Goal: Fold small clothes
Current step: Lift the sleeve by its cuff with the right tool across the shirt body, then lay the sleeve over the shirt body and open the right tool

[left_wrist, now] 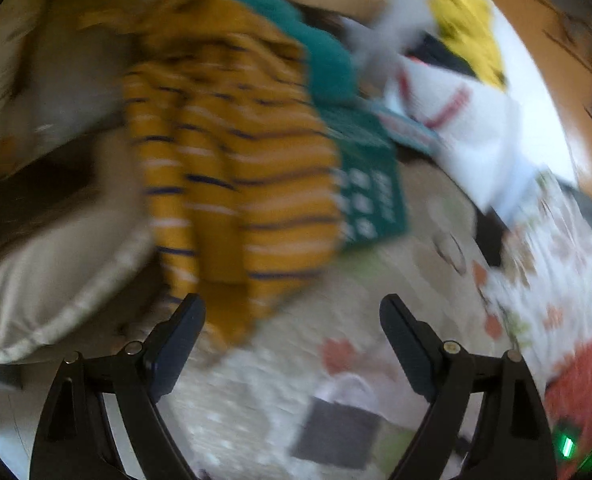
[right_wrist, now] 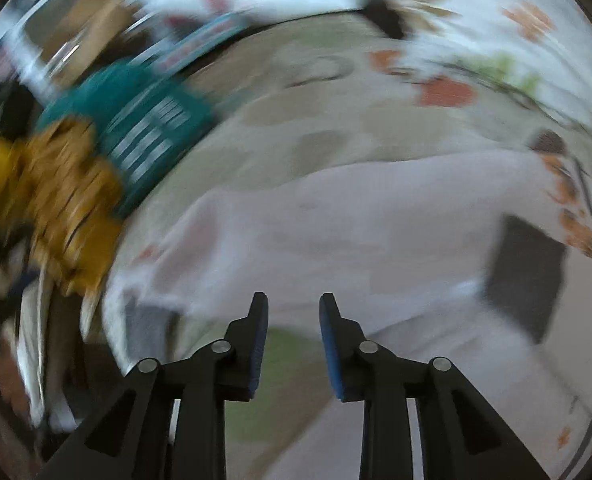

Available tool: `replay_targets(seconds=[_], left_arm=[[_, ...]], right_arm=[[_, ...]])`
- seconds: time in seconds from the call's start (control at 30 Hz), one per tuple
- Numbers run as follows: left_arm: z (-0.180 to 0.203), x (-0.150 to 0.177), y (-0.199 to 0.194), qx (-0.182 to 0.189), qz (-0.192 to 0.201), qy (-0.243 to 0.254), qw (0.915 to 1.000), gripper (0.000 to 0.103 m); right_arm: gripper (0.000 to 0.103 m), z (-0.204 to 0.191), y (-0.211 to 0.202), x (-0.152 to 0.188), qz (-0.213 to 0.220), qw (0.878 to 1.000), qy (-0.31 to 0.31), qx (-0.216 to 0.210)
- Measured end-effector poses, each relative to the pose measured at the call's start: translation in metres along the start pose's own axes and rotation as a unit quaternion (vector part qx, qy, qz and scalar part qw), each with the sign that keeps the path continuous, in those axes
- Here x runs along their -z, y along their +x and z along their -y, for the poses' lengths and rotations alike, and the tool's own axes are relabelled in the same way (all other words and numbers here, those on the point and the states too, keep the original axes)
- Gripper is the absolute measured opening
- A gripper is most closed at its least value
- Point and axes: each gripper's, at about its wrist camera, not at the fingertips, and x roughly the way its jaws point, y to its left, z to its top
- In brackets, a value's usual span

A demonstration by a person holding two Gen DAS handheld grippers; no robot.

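Note:
Both views are motion-blurred. A mustard striped garment [left_wrist: 236,168] lies crumpled on a patterned bedspread [left_wrist: 415,248], with a teal garment [left_wrist: 359,184] beside it. My left gripper [left_wrist: 292,320] is open and empty, just in front of the striped garment's near edge. In the right wrist view a pale lilac garment with grey cuffs [right_wrist: 355,232] lies spread on the bedspread [right_wrist: 335,112]. My right gripper [right_wrist: 292,312] hangs over its near edge, jaws partly open, holding nothing. The mustard garment [right_wrist: 68,200] and teal garment [right_wrist: 136,120] show at the left.
A beige cushion [left_wrist: 56,280] lies left of the striped garment. A white garment with red trim [left_wrist: 463,128] and a yellow item [left_wrist: 467,32] are piled at the back. A wooden floor [left_wrist: 555,40] lies beyond the bed. The lilac garment's grey cuff [left_wrist: 335,432] sits between the left fingers.

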Motion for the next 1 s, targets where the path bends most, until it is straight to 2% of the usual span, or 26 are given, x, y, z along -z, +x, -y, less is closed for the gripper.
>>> replay_targets(seconds=[0.03, 0.1, 0.27, 0.4, 0.53, 0.6, 0.63, 0.73, 0.8, 0.83, 0.87, 0.93, 1.0], left_arm=[[-0.015, -0.005, -0.001, -0.007, 0.004, -0.023, 0.9997, 0.088], [-0.030, -0.010, -0.002, -0.013, 0.010, -0.051, 0.9986, 0.088], [-0.054, -0.018, -0.010, -0.025, 0.032, -0.090, 0.9951, 0.088], [-0.059, -0.020, -0.010, -0.023, 0.033, -0.099, 0.9943, 0.088], [-0.062, -0.021, -0.011, -0.020, 0.032, -0.100, 0.9943, 0.088], [-0.064, -0.022, -0.011, -0.019, 0.033, -0.105, 0.9937, 0.088], [-0.066, -0.021, -0.012, -0.019, 0.034, -0.107, 0.9935, 0.088], [-0.067, -0.021, -0.012, -0.020, 0.035, -0.112, 0.9929, 0.088], [-0.066, -0.020, -0.012, -0.018, 0.034, -0.112, 0.9930, 0.088], [-0.062, -0.018, -0.011, -0.015, 0.032, -0.108, 0.9936, 0.088], [-0.058, -0.017, -0.010, -0.013, 0.030, -0.102, 0.9943, 0.088], [-0.043, -0.013, -0.008, -0.003, 0.021, -0.079, 0.9966, 0.088], [-0.028, -0.007, -0.006, 0.006, 0.012, -0.061, 0.9981, 0.088]], right_arm=[[0.040, -0.015, 0.003, 0.004, -0.002, 1.000, -0.023, -0.004], [0.043, -0.056, 0.010, 0.016, -0.005, 0.995, -0.095, -0.008], [0.043, -0.121, 0.028, 0.045, -0.006, 0.972, -0.236, -0.001], [0.043, -0.143, 0.050, 0.059, -0.020, 0.955, -0.294, 0.013], [0.043, -0.151, 0.073, 0.060, -0.026, 0.948, -0.316, 0.032], [0.023, -0.150, 0.078, 0.052, -0.027, 0.954, -0.295, 0.034], [0.007, -0.147, 0.077, 0.043, -0.033, 0.962, -0.270, 0.021], [0.006, -0.130, 0.061, 0.017, -0.017, 0.981, -0.192, -0.022], [0.006, -0.111, 0.035, -0.005, 0.009, 0.990, -0.124, -0.066], [0.006, -0.093, 0.012, -0.021, 0.032, 0.992, -0.069, -0.104], [0.006, -0.079, -0.006, -0.031, 0.050, 0.989, -0.034, -0.132], [0.006, -0.042, -0.051, -0.048, 0.100, 0.976, 0.045, -0.191], [0.006, 0.008, -0.103, -0.057, 0.162, 0.955, 0.120, -0.219]])
